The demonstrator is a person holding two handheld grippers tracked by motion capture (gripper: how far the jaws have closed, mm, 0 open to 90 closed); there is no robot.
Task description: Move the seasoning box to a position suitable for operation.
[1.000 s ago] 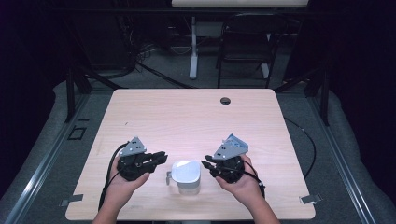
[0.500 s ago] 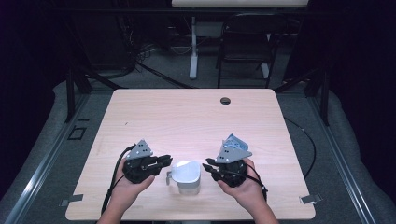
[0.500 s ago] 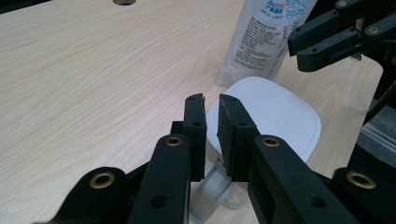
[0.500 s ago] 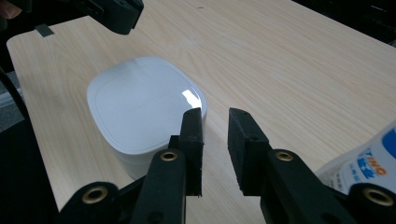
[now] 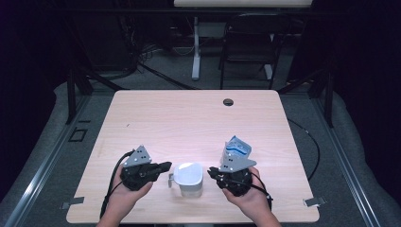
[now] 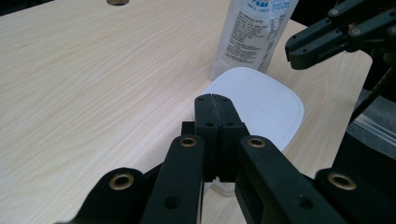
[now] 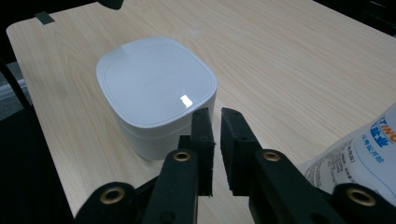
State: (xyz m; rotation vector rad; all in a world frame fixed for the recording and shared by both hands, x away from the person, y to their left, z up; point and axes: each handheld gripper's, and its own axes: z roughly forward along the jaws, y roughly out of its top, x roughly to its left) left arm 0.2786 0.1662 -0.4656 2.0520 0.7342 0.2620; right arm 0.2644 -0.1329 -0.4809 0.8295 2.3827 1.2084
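Tabletop (image 5: 189, 118): light wood, round cable hole (image 5: 228, 102) near far edge.
White box (image 5: 188, 178): lidded, rounded-square, near front edge, betw. the two grippers; contents hidden by closed lid.
Pouch (image 5: 236, 148): white/blue, printed, stands upright just behind right gripper in high view; left gripper view shows it just beyond the box w/ top cut off; right gripper view catches only a corner at lower right.
Left gripper (image 5: 163, 166): left of box, fingers together, tips over box lid edge in its own view; touching or not, can't tell.
Right gripper (image 5: 213, 171): right of box, fingers slightly apart, narrow gap, holding nothing; tips close to box side.
Hard to make out: small grey bit on box's left side in high view, too small to tell; pouch print unreadable.
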